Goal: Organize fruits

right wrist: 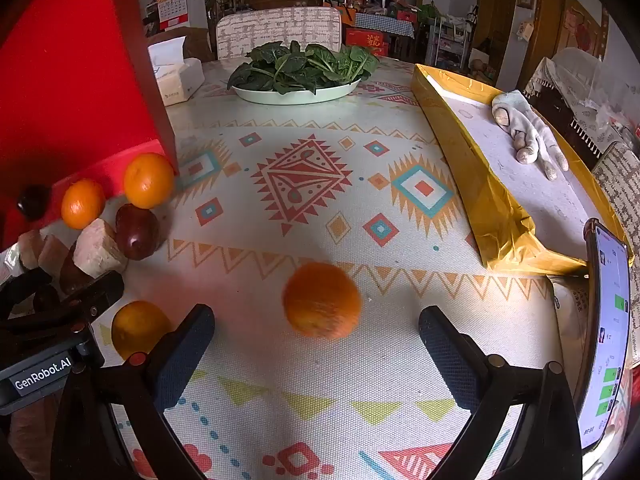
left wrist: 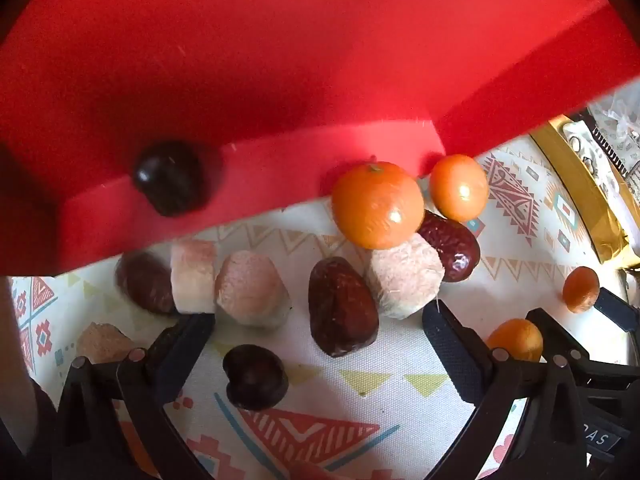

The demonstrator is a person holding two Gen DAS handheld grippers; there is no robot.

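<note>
A red box (left wrist: 280,60) stands tilted over spilled fruit on the patterned tablecloth (right wrist: 304,184). One dark chestnut (left wrist: 172,178) sits on its lower flap. Two oranges (left wrist: 376,204) (left wrist: 459,187), red dates (left wrist: 342,306) (left wrist: 450,246) and pale cut chunks (left wrist: 250,288) (left wrist: 404,278) lie in a cluster. My left gripper (left wrist: 316,332) is open, low over the cloth, with a second chestnut (left wrist: 255,376) and a date between its fingers, untouched. My right gripper (right wrist: 318,320) is open around a blurred orange (right wrist: 322,300), pads apart from it. Another orange (right wrist: 138,328) lies just left of its left finger.
A plate of leafy greens (right wrist: 344,90) and a tissue box (right wrist: 176,76) stand at the far side, with a chair (right wrist: 280,28) behind. A gold box lid (right wrist: 472,160) holding a glove (right wrist: 528,128) lies on the right. A phone (right wrist: 604,320) stands at the right edge.
</note>
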